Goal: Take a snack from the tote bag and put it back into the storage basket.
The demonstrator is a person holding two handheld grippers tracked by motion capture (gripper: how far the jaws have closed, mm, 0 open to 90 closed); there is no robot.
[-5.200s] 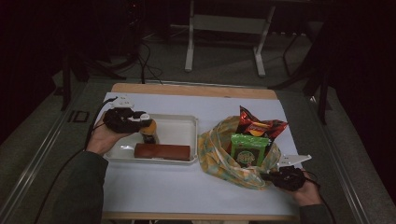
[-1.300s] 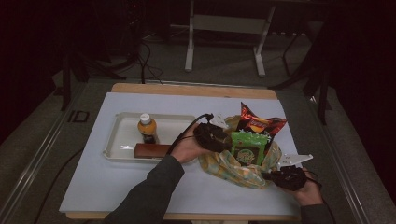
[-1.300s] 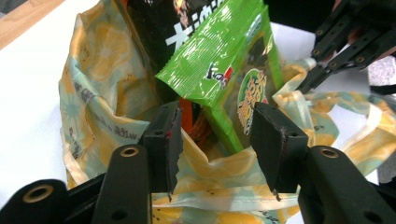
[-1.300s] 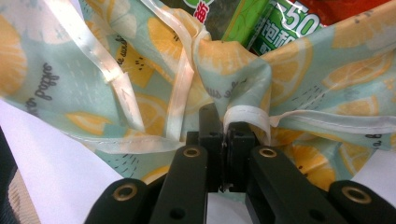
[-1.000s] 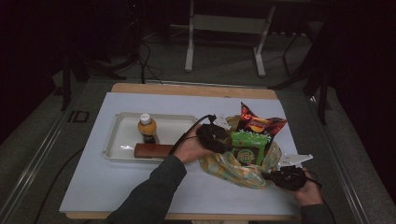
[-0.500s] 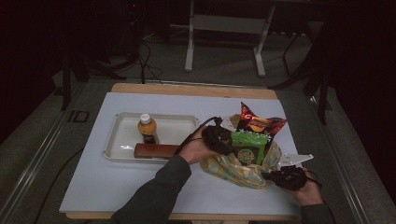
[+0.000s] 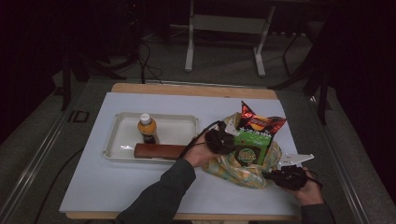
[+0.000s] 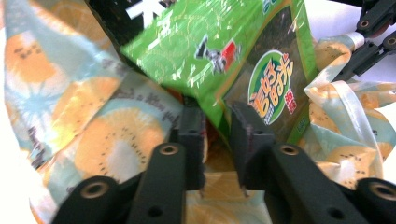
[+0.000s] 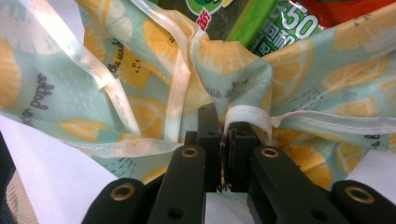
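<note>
White tray (image 7: 120, 140) on left half of table (image 7: 140, 186): holds orange-capped bottle (image 7: 146, 129), upright, and brown bar-shaped pack (image 7: 159, 150) lying along near edge, just in front of bottle. Fruit-print cloth bag (image 7: 233, 169) on right half of table, mouth open: holds green snack packet (image 7: 250, 145) standing upright at front and red chip packet (image 7: 257, 122) behind it, top poking above bag rim. Left gripper (image 7: 223, 140) at bag mouth, against left side of green snack packet, tray well apart to its left. Left gripper view: green snack packet (image 8: 243, 60) directly ahead and above jaws, lower left corner of packet dipping into narrow gap between black pads (image 8: 245, 135); jaws just closing in on that corner, gap almost gone, contact on packet likely but full press not certain. Bag fabric (image 8: 93, 130) spread to left and beneath. Right gripper (image 7: 280, 176) at near right edge of bag, low over table. Right gripper view: jaws brought together on pale hem of bag (image 9: 245, 116), fabric bunched up and pulled taut above pinch point; pale ribbon handle (image 9: 180, 84) hanging just left of jaws; green packet edge (image 9: 261, 28) visible beyond, inside bag.
</note>
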